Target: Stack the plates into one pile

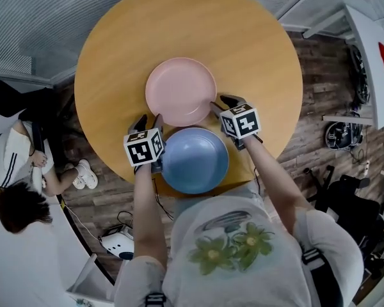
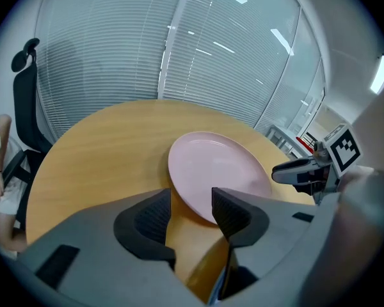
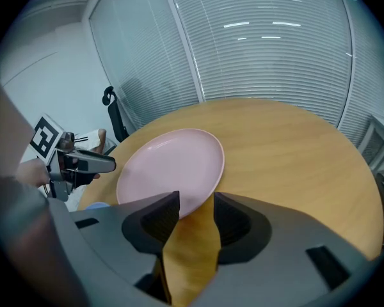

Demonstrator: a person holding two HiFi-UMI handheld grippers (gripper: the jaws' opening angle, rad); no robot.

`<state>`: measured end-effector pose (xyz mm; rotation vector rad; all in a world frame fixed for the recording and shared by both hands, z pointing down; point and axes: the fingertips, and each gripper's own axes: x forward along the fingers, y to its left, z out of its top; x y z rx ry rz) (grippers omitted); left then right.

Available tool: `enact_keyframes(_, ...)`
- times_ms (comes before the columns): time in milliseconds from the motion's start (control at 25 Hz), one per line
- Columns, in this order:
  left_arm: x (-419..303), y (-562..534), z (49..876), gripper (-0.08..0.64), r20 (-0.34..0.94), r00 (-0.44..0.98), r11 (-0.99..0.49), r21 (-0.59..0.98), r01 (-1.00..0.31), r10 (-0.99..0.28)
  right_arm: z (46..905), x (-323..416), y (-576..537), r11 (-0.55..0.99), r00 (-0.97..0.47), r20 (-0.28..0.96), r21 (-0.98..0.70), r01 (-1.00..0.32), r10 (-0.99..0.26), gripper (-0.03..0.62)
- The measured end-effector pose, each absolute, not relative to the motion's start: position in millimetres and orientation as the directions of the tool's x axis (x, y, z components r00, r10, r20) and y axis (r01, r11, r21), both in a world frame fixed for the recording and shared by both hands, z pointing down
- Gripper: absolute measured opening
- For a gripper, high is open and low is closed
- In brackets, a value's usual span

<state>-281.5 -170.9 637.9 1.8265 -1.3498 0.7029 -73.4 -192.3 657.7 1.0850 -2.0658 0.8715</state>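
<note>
Plates sit unstacked: round pink plate [image 1: 180, 91] beside blue plate [image 1: 194, 160].

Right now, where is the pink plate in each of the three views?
Head view: pink plate at centre, just beyond the blue plate.
Left gripper view: pink plate right of centre, just past the jaws.
Right gripper view: pink plate left of centre, just past the jaws.
Shared landmark: the round wooden table under it.

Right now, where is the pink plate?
In the head view, the pink plate lies centred on the table, just beyond the blue plate, with the left gripper and right gripper flanking it.
</note>
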Motion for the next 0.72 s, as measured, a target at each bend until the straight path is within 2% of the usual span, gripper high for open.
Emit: enact_keyframes(720, -275.5, -181.4, 672.2, 0.208, 0.836, 0.260, -0.135, 0.222, -0.966, -0.483, 682.2, -70.0, -203.4, 0.394, -0.436, 0.805, -0.277, -0.876, -0.403, 0.156)
